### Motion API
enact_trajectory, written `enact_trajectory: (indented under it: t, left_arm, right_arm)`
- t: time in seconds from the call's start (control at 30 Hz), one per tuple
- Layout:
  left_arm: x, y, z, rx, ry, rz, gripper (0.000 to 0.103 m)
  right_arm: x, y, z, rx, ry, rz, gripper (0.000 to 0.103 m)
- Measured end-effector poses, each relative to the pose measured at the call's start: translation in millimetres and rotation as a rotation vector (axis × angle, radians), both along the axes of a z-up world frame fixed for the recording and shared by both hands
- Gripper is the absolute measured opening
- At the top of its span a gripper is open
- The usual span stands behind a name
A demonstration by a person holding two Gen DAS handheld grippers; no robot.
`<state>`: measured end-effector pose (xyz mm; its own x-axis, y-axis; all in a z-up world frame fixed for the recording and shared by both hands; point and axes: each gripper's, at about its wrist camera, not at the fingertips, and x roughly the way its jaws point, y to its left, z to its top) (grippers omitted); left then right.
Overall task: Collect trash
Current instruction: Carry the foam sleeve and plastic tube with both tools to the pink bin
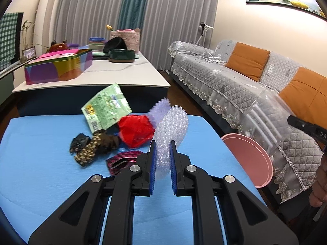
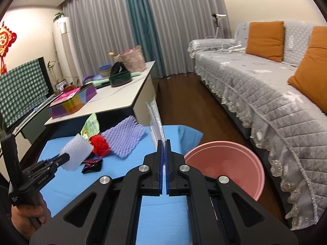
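A white foam netting sleeve [image 1: 170, 134] is pinched between the pads of the left tongs [image 1: 162, 153] and held above the blue-covered bench [image 1: 40, 173]. A flat clear plastic packet [image 2: 156, 122] is clamped upright in the closed right tongs [image 2: 164, 151], at nine o'clock of the round pink plastic bin [image 2: 226, 167]. On the bench, at eleven o'clock of the left tongs, a crumpled red wrapper [image 1: 136, 130], a green printed pouch [image 1: 107, 107] and a lilac foam net [image 2: 124, 138] are seen lying close together.
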<state>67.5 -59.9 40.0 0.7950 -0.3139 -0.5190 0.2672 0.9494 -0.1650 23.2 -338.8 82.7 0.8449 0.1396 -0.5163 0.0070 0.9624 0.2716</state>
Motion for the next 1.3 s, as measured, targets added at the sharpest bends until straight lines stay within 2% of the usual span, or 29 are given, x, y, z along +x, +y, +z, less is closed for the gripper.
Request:
enact_trajectory:
  t: [0.33,0.47,0.87,1.1,1.3]
  left_arm:
    - [-7.9,-42.8,6.6,0.006,-0.002,-0.096,0.012]
    - [-3.1,-59.1,9.6,-0.009,0.006,-0.115,0.012]
    - [18.7,-111.1,10.2,-0.004,0.014,-0.166,0.012]
    - [34.4,-151.0,14.9,-0.012,-0.002,-0.226,0.012]
    - [46.7,-185.1,9.7,-0.005,0.003,-0.272,0.012]
  right_arm:
    - [-3.4,-32.2,-2.2,0.021,-0.006,-0.088,0.002]
    - [-3.1,-39.6,-3.4,0.005,-0.008,-0.124,0.002]
    - [8.0,-75.8,-23.5,0.043,0.038,-0.219,0.002]
    - [13.4,-84.6,-28.6,0.03,0.042,-0.25,0.002]
    - [20.8,-90.8,-32.9,-0.018,0.039,-0.285,0.002]
